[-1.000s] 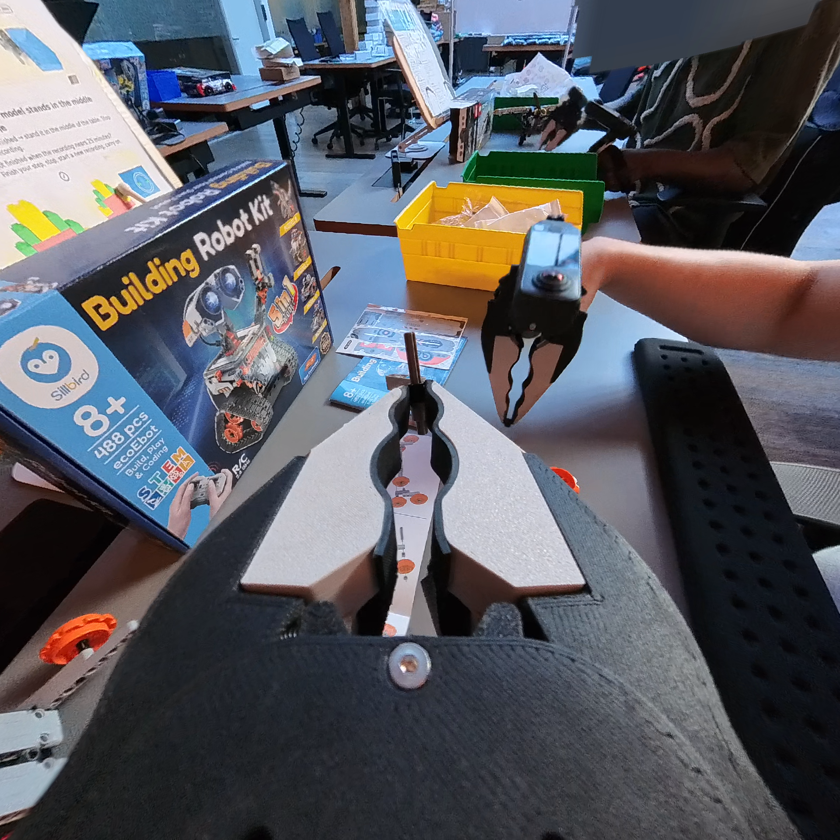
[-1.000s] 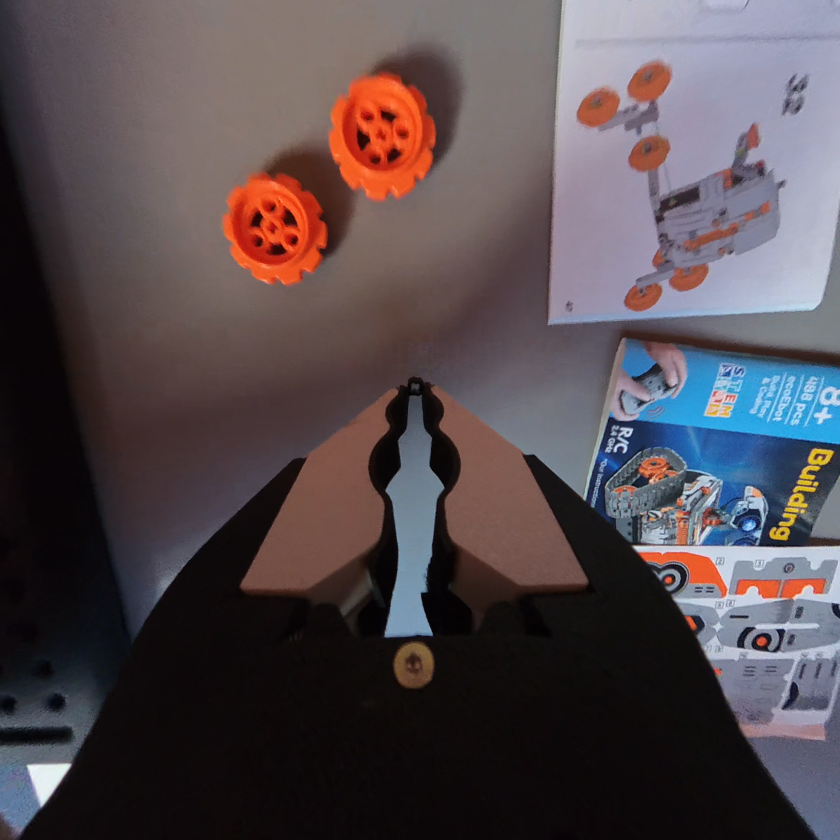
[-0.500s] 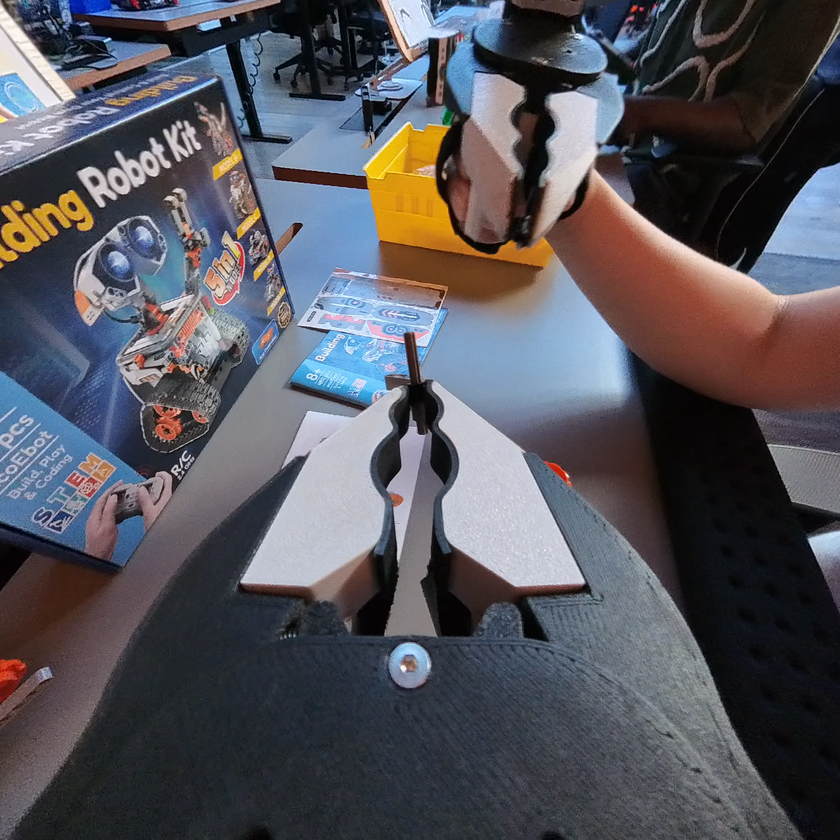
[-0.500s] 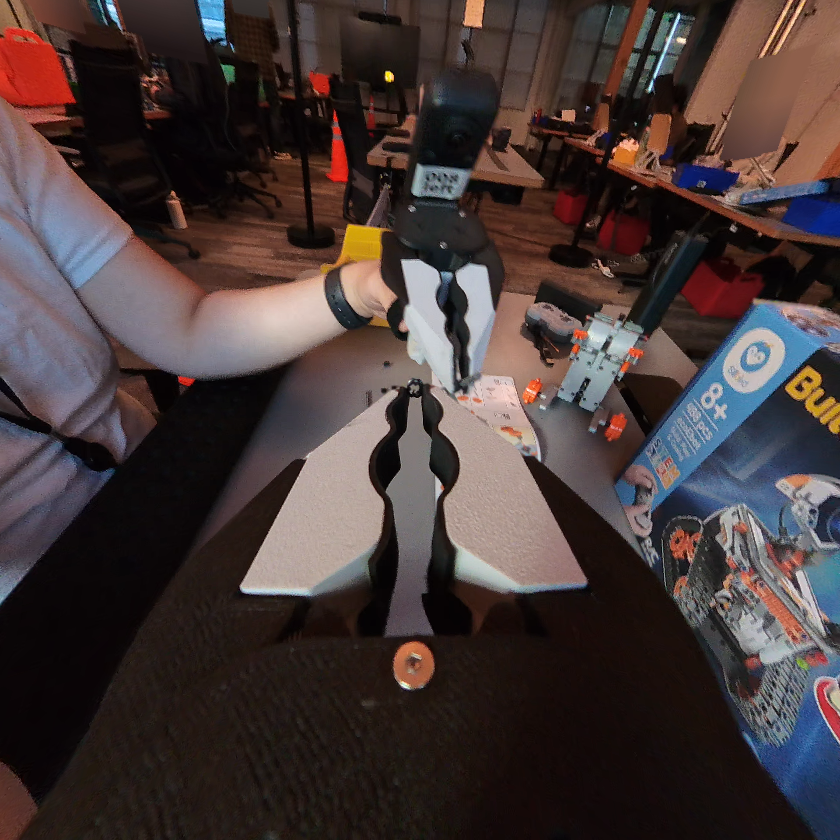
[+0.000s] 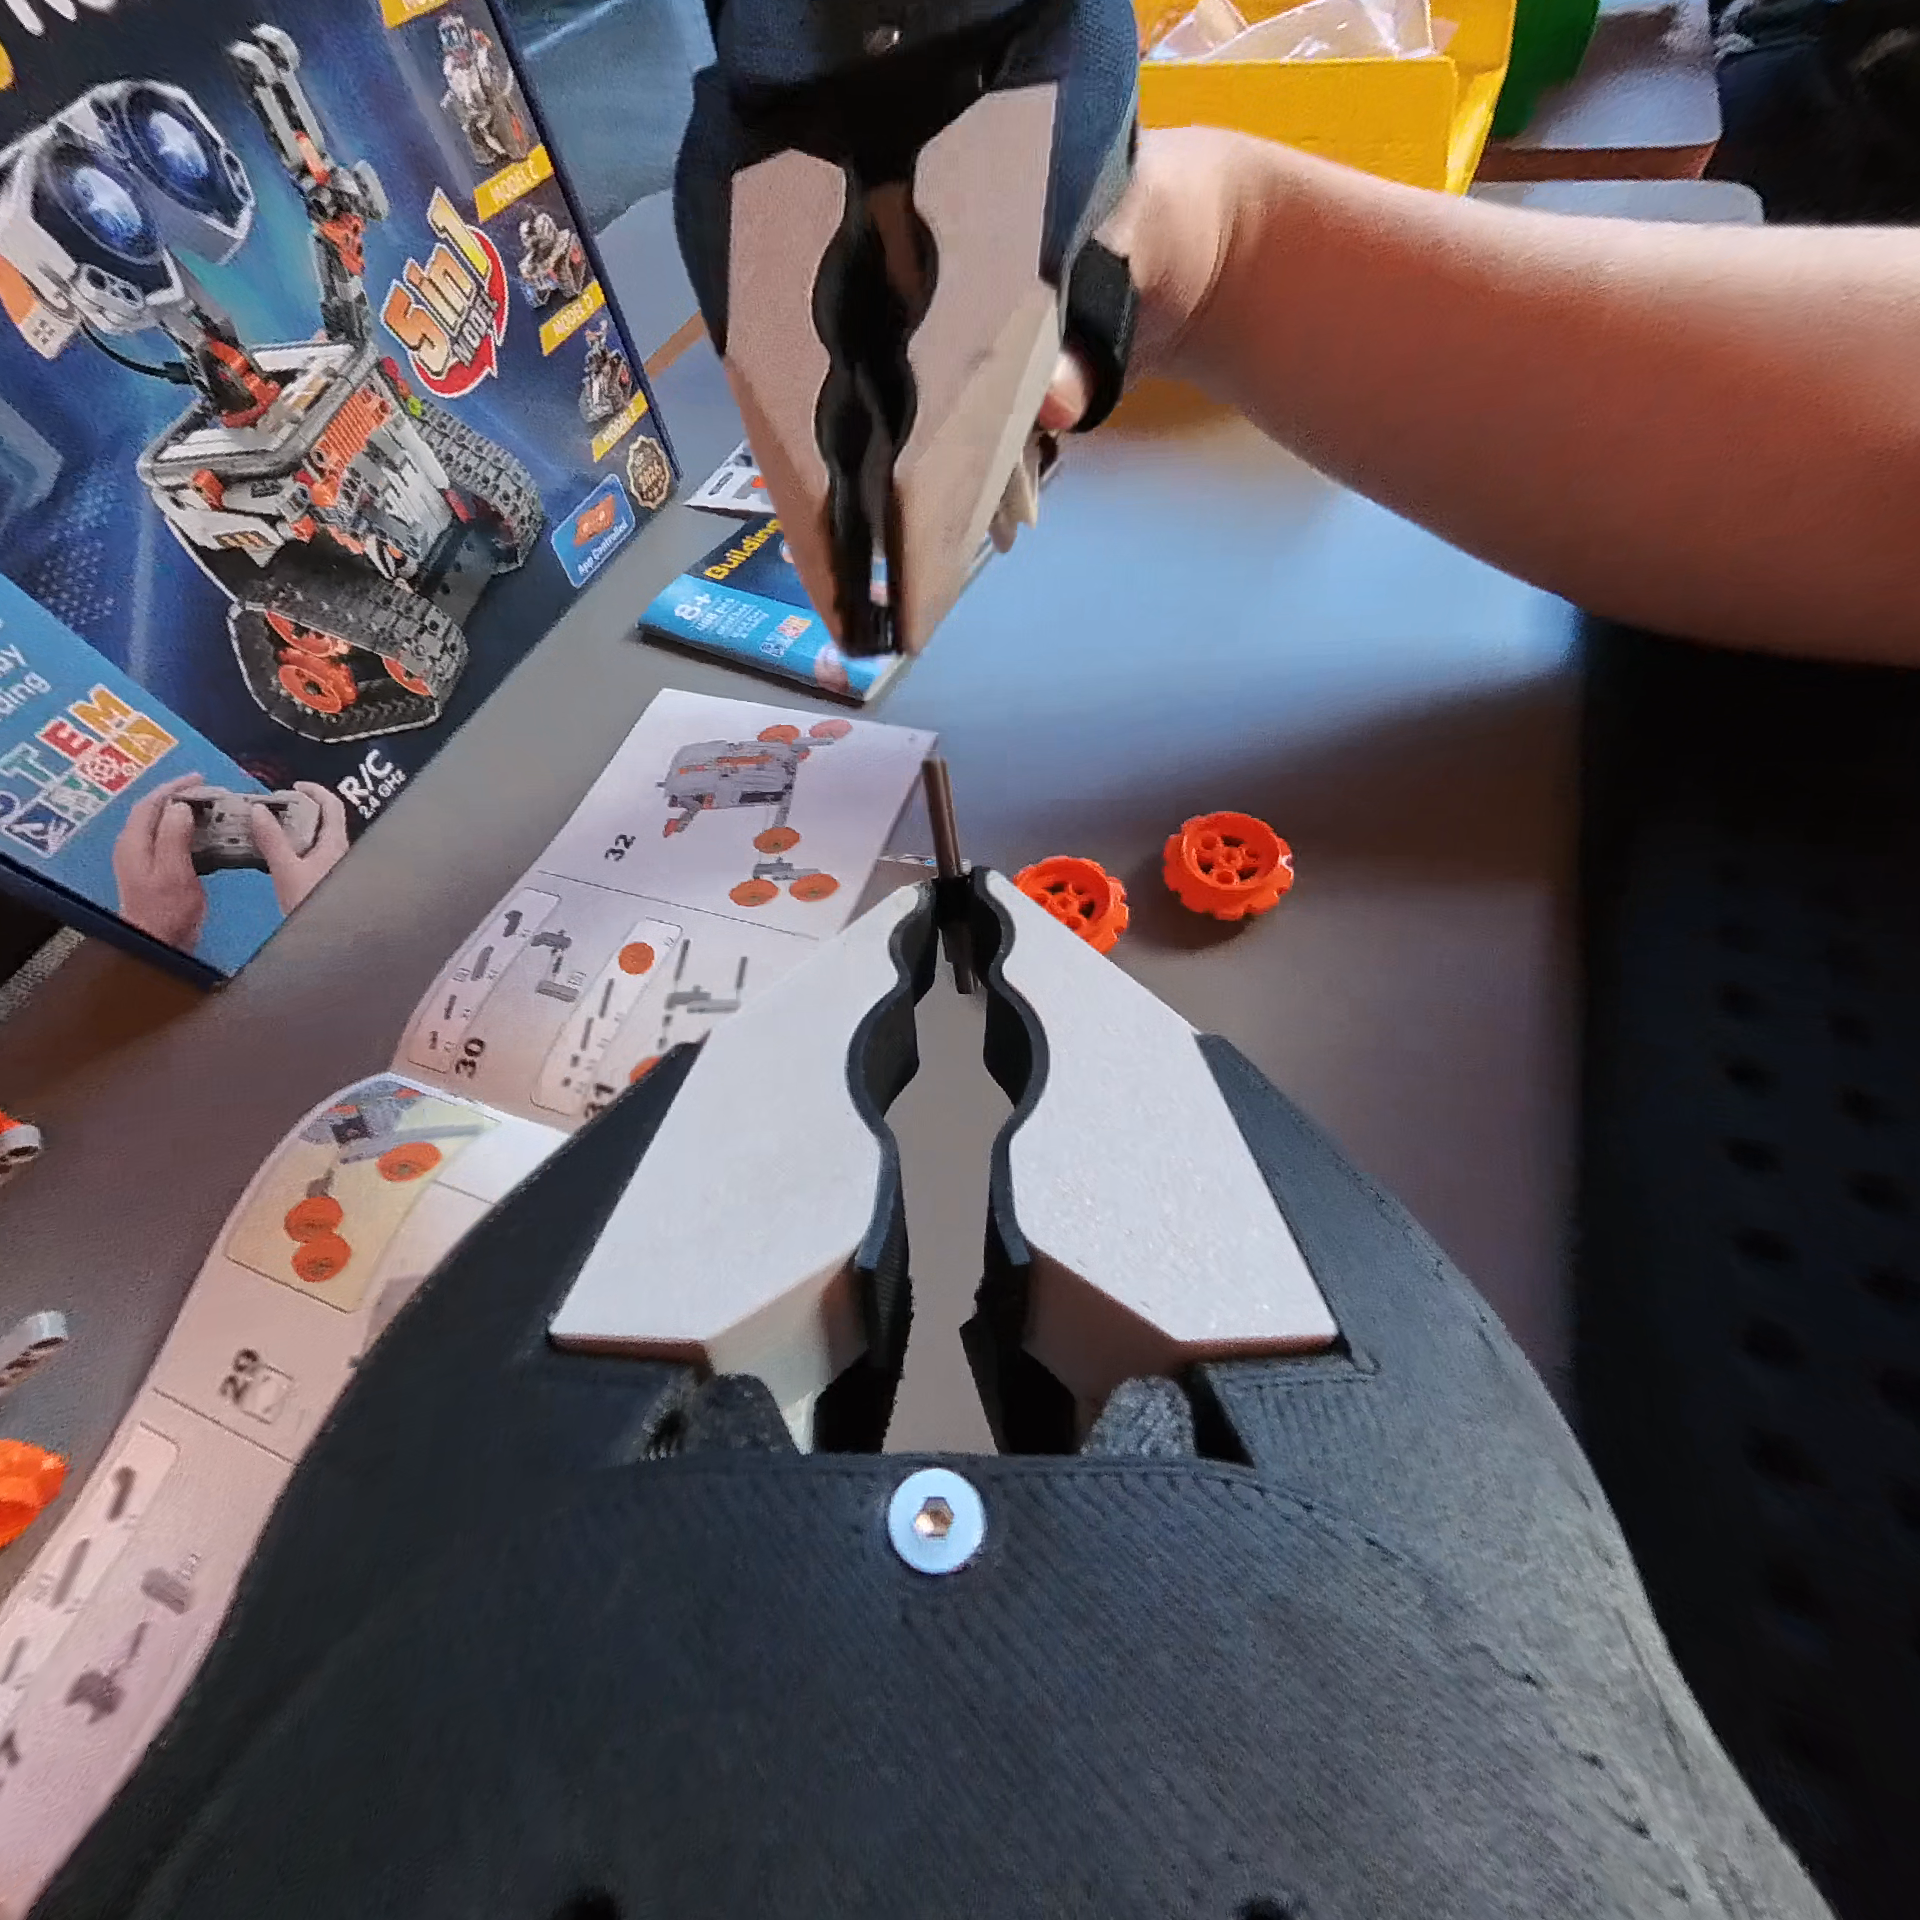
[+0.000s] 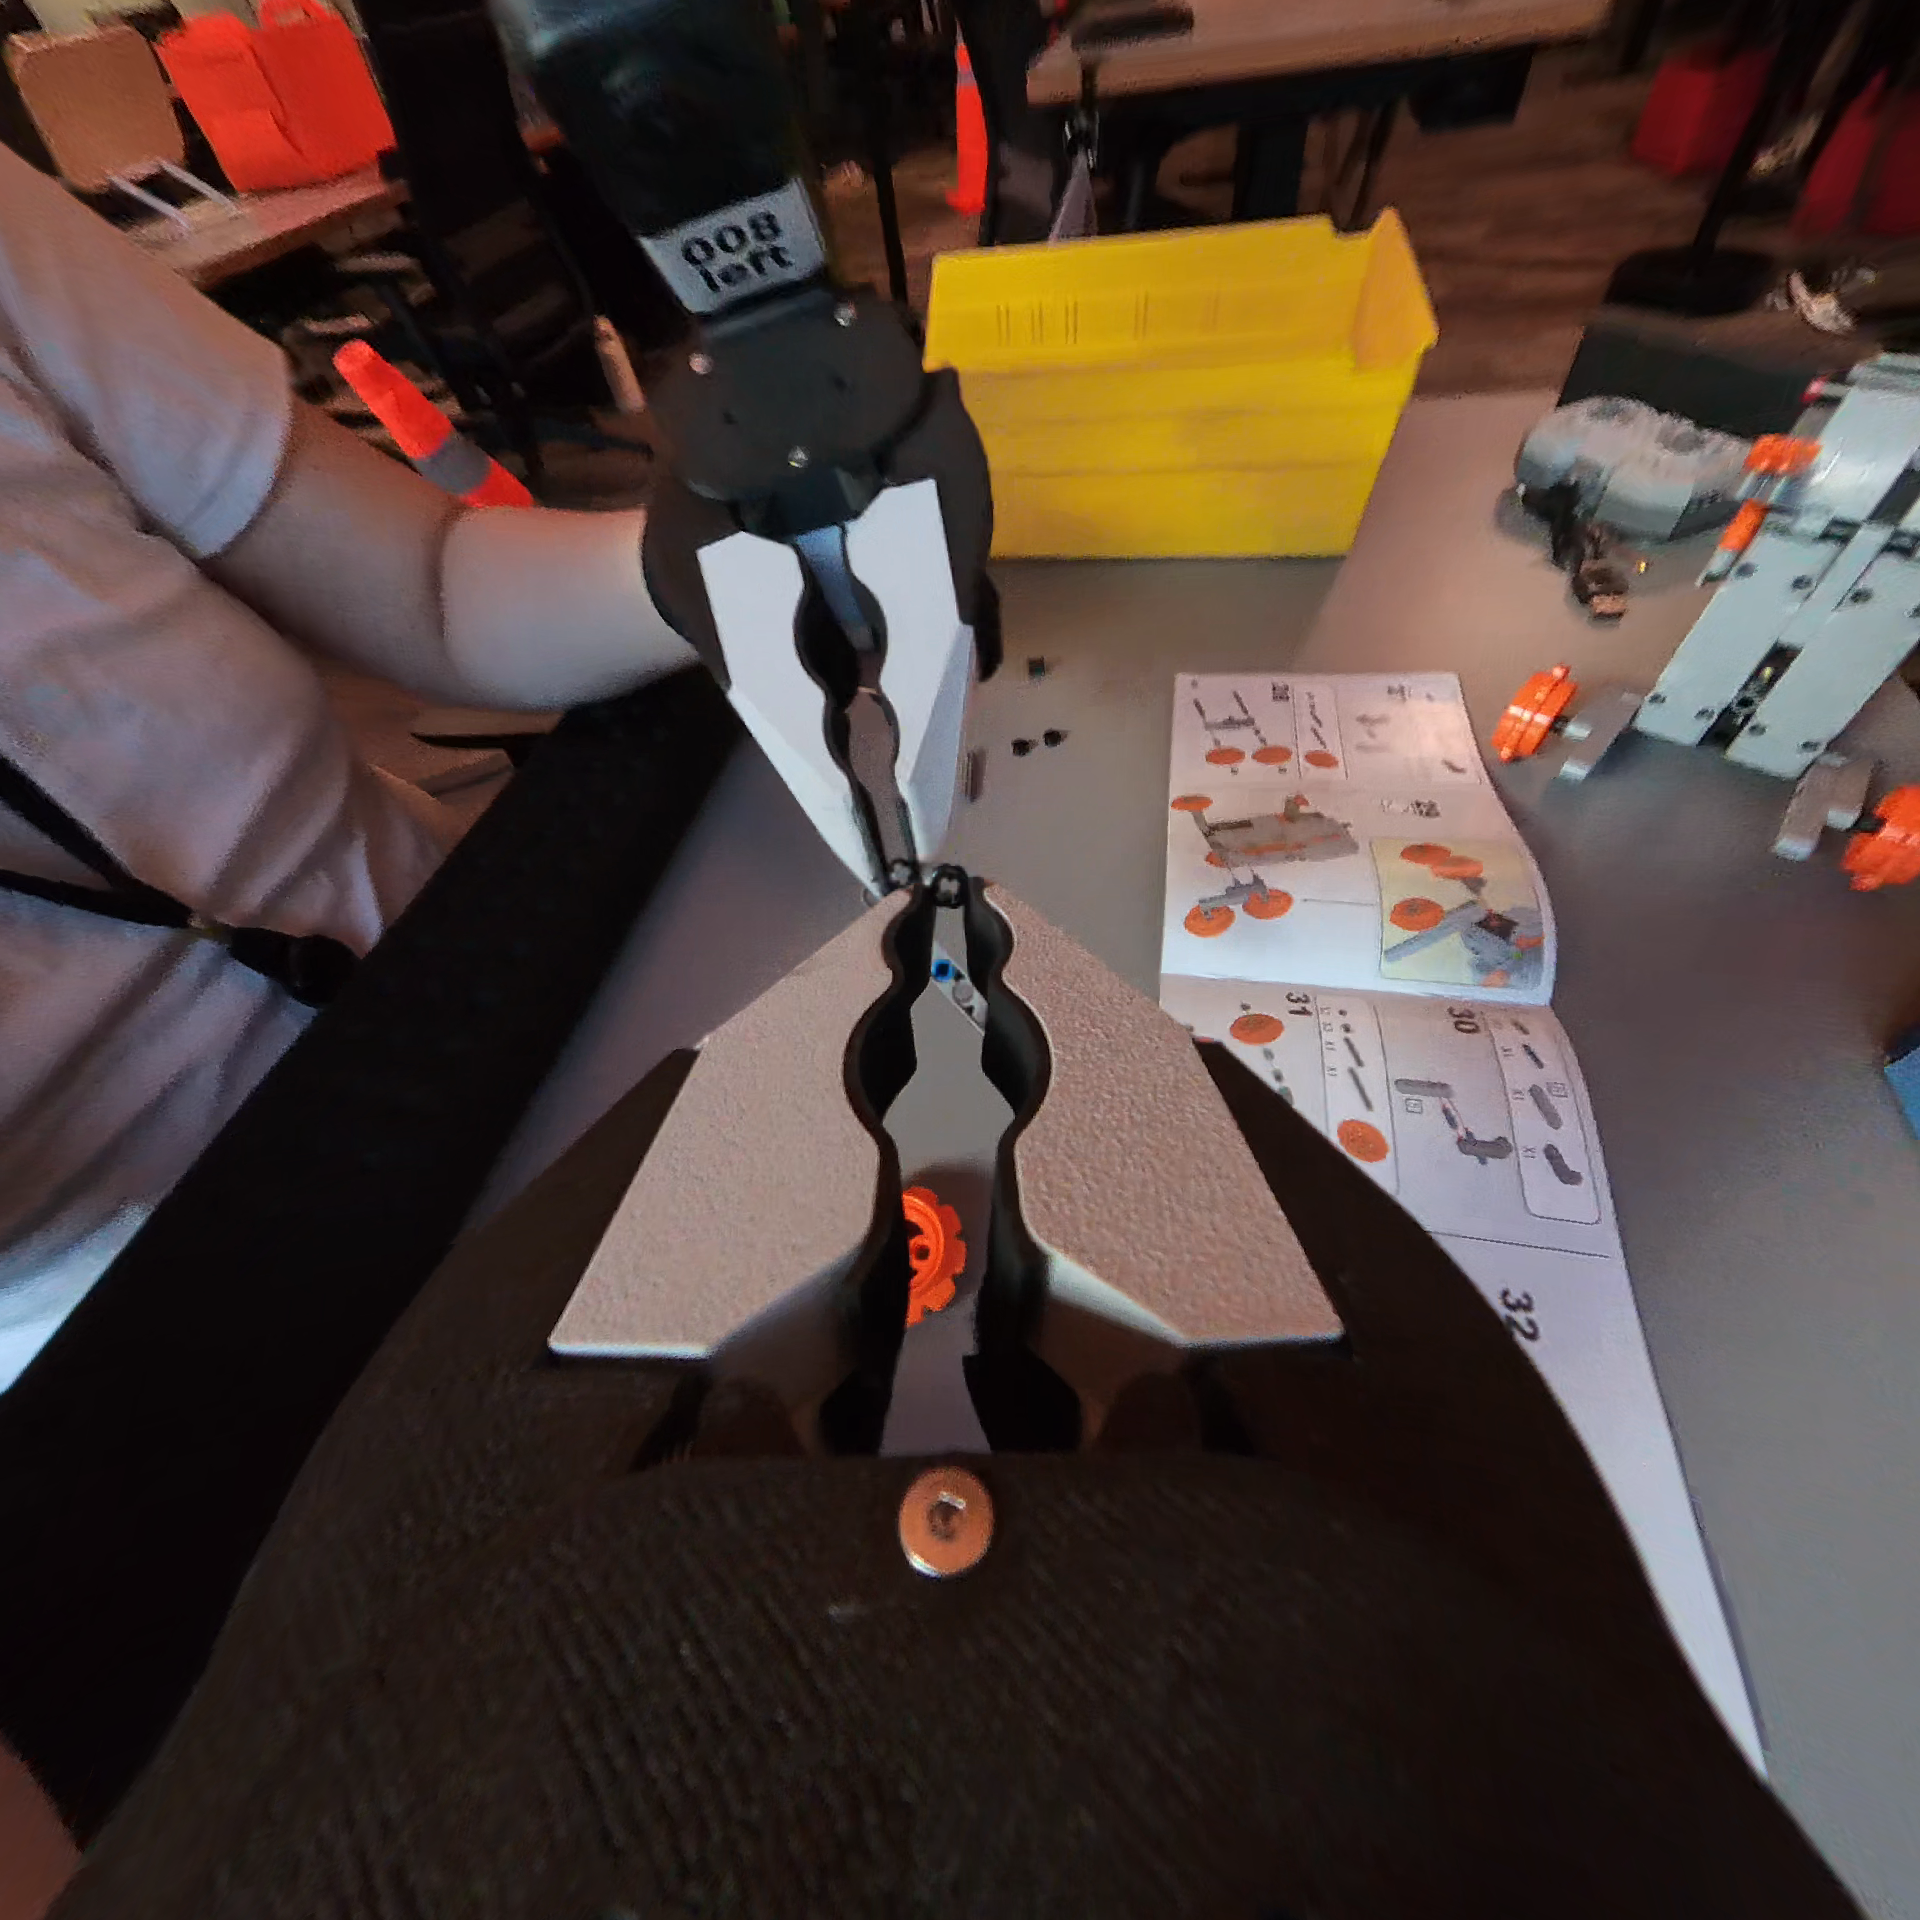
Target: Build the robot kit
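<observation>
My left gripper (image 5: 948, 906) is shut on a thin dark axle rod (image 5: 943, 821) that sticks out past its tips. My right gripper (image 5: 869, 632) hangs just above and beyond it, pointing down at the rod. In the right wrist view my right gripper (image 6: 945, 902) is shut on a small black connector (image 6: 948, 886). The left gripper (image 6: 891, 864) faces it tip to tip, and the rod's end (image 6: 900, 871) is almost touching the connector. Two orange toothed wheels (image 5: 1072, 902) (image 5: 1228, 864) lie on the grey table below.
An open instruction booklet (image 5: 748, 800) lies under the grippers. A large blue kit box (image 5: 260, 416) stands at the left and a yellow bin (image 5: 1299, 99) behind. A grey half-built model (image 6: 1787, 623) and loose small black parts (image 6: 1039, 738) sit near another yellow bin (image 6: 1174, 416). Spacing between my two grippers at the tips: around 4 centimetres. About 30 centimetres separates my left fingertips from the grey half-built model (image 6: 1787, 623).
The right gripper swung up from pointing at the table to face the left one. Both then closed in until their tips nearly meet. The left gripper tilted down toward the booklet.
</observation>
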